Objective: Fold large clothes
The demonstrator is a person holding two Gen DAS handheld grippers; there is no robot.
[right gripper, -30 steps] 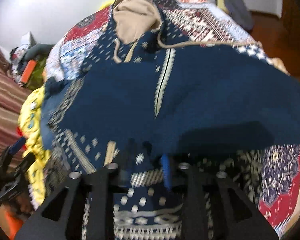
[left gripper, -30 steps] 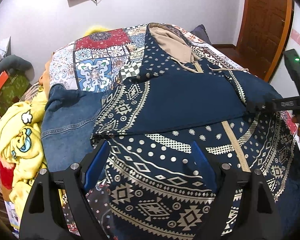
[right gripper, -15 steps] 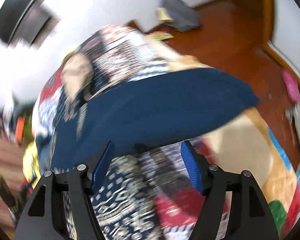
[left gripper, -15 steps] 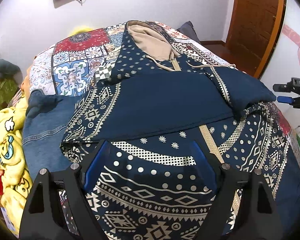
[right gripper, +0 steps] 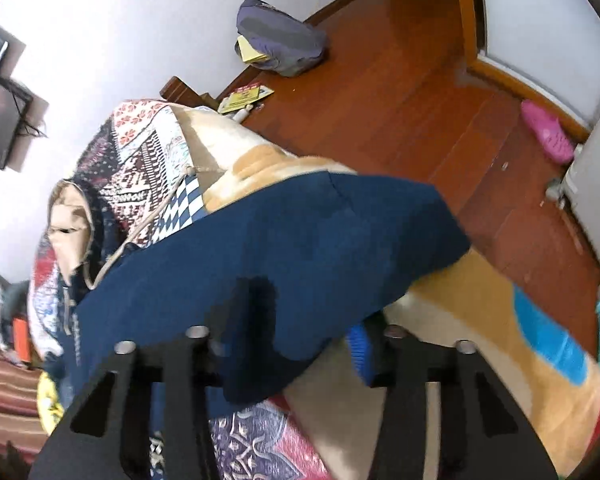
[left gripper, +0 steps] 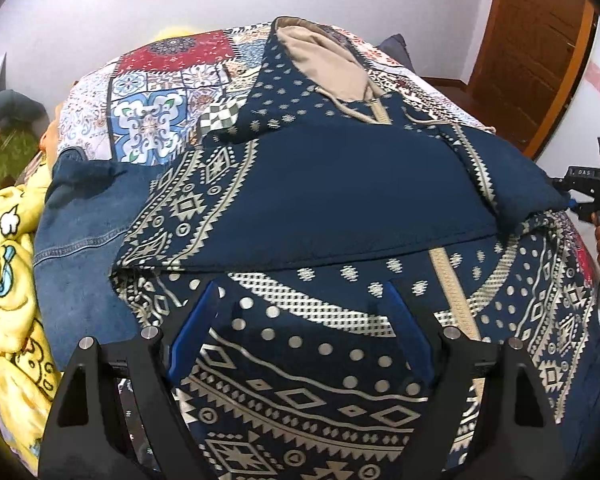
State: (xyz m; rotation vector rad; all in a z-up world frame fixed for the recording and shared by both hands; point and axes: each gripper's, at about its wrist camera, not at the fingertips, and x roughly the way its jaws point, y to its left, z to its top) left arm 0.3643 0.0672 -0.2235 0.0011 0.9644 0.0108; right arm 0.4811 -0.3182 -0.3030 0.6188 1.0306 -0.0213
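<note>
While our left claw [left gripper: 302,292] hangs wide open with nothing between its blue pads, the hoodie [left gripper: 320,188] lies directly beneath it, spread on the bed. Its patterned lower body fills the space under and just ahead of the fingers. Beyond the fingertips one plain navy panel is already folded across the chest. Further ahead the tan-lined hood [left gripper: 324,60] lies flat on the patchwork bedspread [left gripper: 160,80], and off to the claw's left a denim garment [left gripper: 80,232] lies partly under the hoodie's edge.

Our right claw [right gripper: 300,320] has just been closing, and the navy sleeve [right gripper: 300,232] lies between its fingers. One pad is hidden under the cloth, but we judge that the claw has pinched the sleeve near its end. The rest of the sleeve stretches away ahead of it toward the hood.

We judge the hoodie to be soft, thick and fairly heavy for cloth. It should drape and sag instead of holding a line, and it may drag the layers beneath when pulled. A double layer at a cuff, hem or seam looks like the firmest place to grip. For the next fold, the hem below our left claw seems the place to take.
</note>
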